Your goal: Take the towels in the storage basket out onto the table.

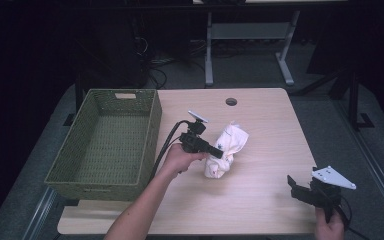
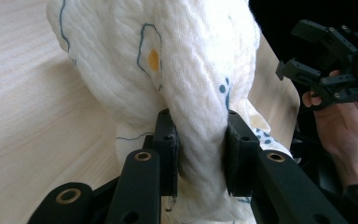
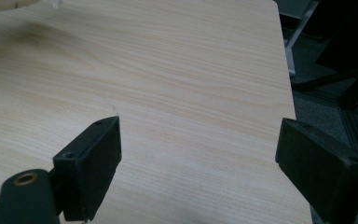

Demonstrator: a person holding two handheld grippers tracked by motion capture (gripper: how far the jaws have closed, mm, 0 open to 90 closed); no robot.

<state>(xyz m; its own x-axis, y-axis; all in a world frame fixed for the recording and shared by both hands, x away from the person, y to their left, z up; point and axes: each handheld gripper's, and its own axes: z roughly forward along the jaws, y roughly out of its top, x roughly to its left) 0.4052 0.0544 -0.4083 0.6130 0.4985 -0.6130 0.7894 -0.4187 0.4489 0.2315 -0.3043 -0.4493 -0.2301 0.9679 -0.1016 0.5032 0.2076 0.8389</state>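
The left gripper (image 2: 199,154) is pinching a fold of the white cloth (image 1: 226,149) mid-table, the bundle stretching away from its jaws — the green basket (image 1: 147,150) is sitting just to its left. The right gripper (image 1: 305,191) is waiting wide open and empty, near the table's (image 1: 260,200) right corner.

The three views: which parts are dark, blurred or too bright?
High view: the floor around the table is very dark. Left gripper view: the white cloth is bright, the jaws soft. Right gripper view: the near jaws are blurred, with a shadow on the wood at top left.
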